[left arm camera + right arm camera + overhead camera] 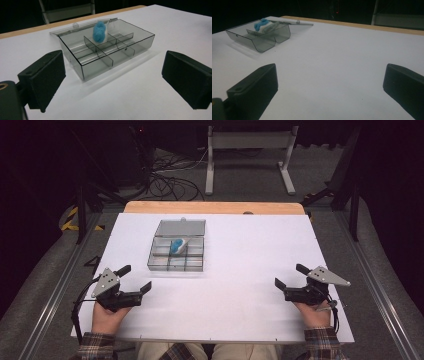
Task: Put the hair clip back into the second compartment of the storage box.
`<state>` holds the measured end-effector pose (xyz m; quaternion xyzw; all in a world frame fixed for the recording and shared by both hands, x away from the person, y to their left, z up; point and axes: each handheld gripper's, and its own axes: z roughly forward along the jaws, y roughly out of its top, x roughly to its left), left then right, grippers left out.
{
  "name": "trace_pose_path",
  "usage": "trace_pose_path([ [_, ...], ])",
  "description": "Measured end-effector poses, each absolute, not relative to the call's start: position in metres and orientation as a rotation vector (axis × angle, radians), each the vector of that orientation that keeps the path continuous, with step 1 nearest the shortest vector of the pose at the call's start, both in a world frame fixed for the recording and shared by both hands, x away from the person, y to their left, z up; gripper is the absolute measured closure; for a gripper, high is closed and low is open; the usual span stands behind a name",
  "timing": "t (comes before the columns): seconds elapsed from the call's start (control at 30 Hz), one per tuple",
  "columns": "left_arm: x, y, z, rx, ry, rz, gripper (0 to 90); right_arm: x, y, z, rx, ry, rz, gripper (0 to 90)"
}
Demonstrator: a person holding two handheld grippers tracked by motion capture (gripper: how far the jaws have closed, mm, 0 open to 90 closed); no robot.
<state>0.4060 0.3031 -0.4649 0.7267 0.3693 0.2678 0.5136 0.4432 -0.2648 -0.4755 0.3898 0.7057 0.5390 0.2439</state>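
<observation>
Left tool point(135, 279) and right tool point(291, 275), both with jaws apart, rest on the table point(240, 270); a blue-and-white object point(177, 245) lies in the open compartment box point(176, 262).

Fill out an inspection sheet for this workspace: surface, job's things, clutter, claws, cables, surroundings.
Surface: white tabletop with a wooden strip along its far edge.
Job's things: clear compartment box, lid open and laid back; a blue and white fuzzy item sits in a middle compartment of the far row; the other compartments look empty.
Clutter: nothing seen on the white top besides the box.
Claws: left claw open, holding nothing, near the box's front left corner; right claw open, holding nothing, over bare table.
Cables: one trails from each claw by the hand; a tangle lies on the floor behind the table.
Surroundings: grey carpet, a white metal stand, dark background.
</observation>
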Motion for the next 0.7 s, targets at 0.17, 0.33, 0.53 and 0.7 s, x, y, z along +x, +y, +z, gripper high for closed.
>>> trace_pose_path([
  [0.17, 0.4059, 0.3034, -0.4648, 1.748, 0.888, 0.647, 5.7, 0.4435, -0.2647, -0.4758, 1.065, 1.928, 1.473, 0.2],
  [0.33, 0.4058, 0.3033, -0.4649, 1.745, 0.888, 0.645, 5.7, 0.4431, -0.2654, -0.4757, 1.067, 1.925, 1.475, 0.2],
  [0.53, 0.406, 0.303, -0.465, 1.746, 0.887, 0.648, 5.7, 0.4433, -0.2646, -0.4761, 1.066, 1.926, 1.473, 0.2],
  [0.7, 0.4061, 0.303, -0.4651, 1.749, 0.889, 0.651, 5.7, 0.4438, -0.2648, -0.4765, 1.062, 1.932, 1.467, 0.2],
])
